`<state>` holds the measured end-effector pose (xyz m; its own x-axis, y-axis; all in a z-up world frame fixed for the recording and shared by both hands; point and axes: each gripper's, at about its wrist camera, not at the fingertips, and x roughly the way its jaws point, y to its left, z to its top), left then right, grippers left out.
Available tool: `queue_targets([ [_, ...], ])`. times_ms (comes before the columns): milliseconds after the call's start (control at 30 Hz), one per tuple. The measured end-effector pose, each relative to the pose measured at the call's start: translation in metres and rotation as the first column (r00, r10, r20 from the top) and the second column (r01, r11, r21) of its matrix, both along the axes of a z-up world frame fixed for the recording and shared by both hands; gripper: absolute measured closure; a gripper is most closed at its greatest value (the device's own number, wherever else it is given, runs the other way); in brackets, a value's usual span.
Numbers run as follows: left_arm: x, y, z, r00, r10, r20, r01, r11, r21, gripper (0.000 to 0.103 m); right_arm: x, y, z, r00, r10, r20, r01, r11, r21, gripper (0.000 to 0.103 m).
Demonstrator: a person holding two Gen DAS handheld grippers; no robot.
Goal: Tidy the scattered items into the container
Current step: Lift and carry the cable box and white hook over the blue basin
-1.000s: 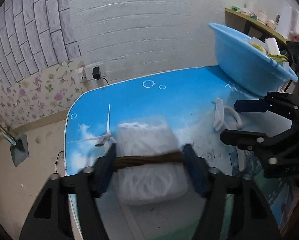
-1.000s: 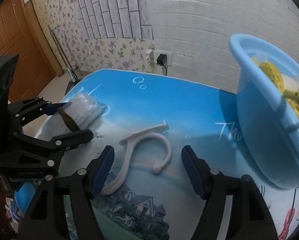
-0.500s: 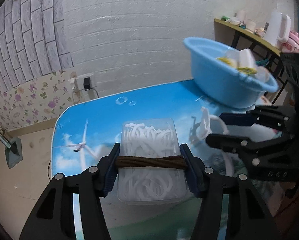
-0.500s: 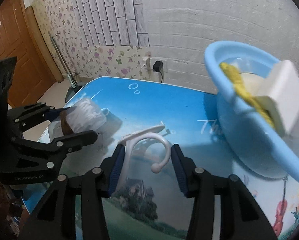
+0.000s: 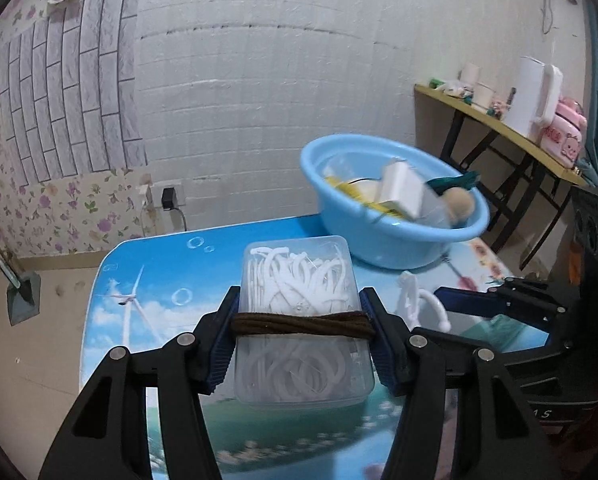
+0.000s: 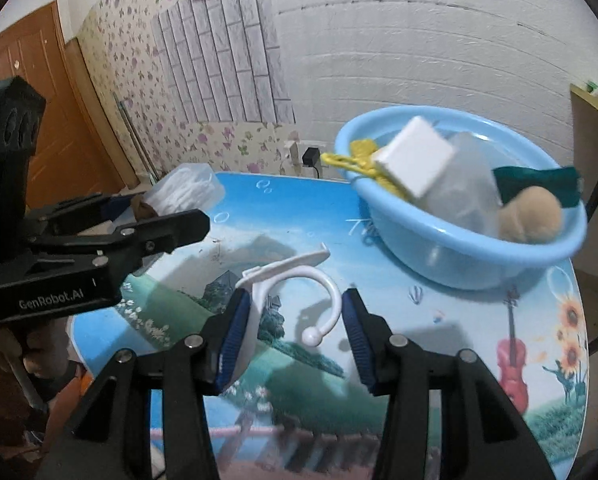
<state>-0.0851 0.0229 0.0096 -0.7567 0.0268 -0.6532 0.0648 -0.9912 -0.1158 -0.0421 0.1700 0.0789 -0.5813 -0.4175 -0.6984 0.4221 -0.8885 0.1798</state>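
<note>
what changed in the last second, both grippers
The right gripper closed on the white hook and lifted it off the table. The left gripper, still clamping the clear box, raised it too. Blue basin stayed put.

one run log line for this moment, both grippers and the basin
left gripper: shut on clear box | right gripper: shut on white hook | both lifted off table | basin: holds other items
</note>
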Motion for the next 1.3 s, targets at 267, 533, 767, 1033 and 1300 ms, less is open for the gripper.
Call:
queue_targets([
  [267, 0.0, 0.032, 0.038, 1.0, -0.007, -0.03, 0.006, 1.0, -0.01, 0.045, 0.009, 0.027, 0.031, 1.0, 0.01, -0.021, -0.011, 1.0, -0.026, 0.056],
  [533, -0.025, 0.039, 0.067, 0.997, -0.017, -0.071, 0.015, 1.0, -0.027, 0.045, -0.011, 0.06, 0.06, 0.998, -0.03, -0.059, 0.027, 0.998, -0.058, 0.056],
  [767, -0.058, 0.05, 0.078, 0.997, -0.032, -0.069, 0.03, 0.999, -0.027, 0.045, -0.033, 0.086, 0.079, 0.989, -0.072, -0.127, 0.061, 0.994, -0.086, 0.056],
  [1033, -0.114, 0.073, 0.074, 0.993, -0.099, -0.058, 0.097, 0.994, -0.044, 0.045, -0.07, 0.125, 0.079, 0.98, -0.157, -0.124, 0.143, 0.983, -0.111, 0.056],
  [1300, -0.156, 0.081, 0.062, 0.992, -0.124, -0.024, 0.123, 0.991, -0.055, 0.045, -0.099, 0.139, 0.058, 0.978, -0.193, -0.085, 0.185, 0.978, -0.093, 0.056],
])
